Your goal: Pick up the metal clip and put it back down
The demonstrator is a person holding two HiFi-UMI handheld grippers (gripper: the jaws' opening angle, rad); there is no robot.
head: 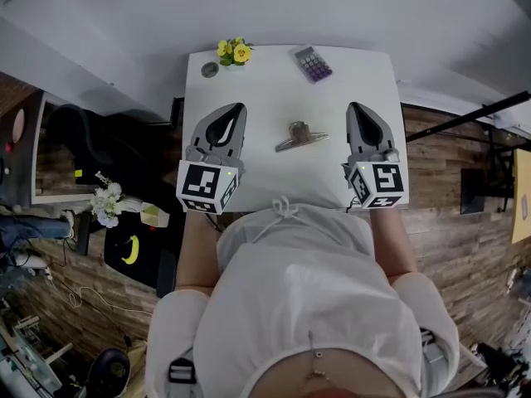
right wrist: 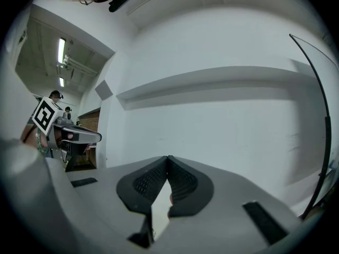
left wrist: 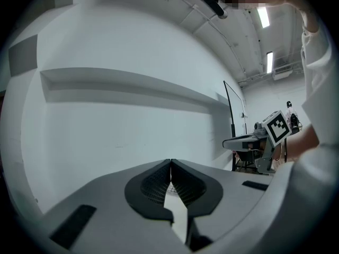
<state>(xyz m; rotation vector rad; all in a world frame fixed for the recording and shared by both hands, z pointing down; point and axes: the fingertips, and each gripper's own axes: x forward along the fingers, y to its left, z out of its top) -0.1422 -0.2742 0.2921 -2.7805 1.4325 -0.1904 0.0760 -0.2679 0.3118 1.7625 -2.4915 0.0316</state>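
A metal clip (head: 300, 135) lies on the white table (head: 265, 81) midway between my two grippers, touched by neither. My left gripper (head: 229, 109) is held over the table's left part, its jaws shut with nothing between them. My right gripper (head: 358, 109) is held to the right of the clip, its jaws also shut and empty. Both gripper views look out at a pale wall with the tips meeting, left gripper (left wrist: 170, 163) and right gripper (right wrist: 168, 159); the clip does not show in them.
At the table's far edge stand a small pot of yellow flowers (head: 234, 52), a round dark object (head: 210, 70) and a calculator (head: 313, 63). The table's side edges run just outside each gripper. Wooden floor and a dark chair (head: 83, 139) surround it.
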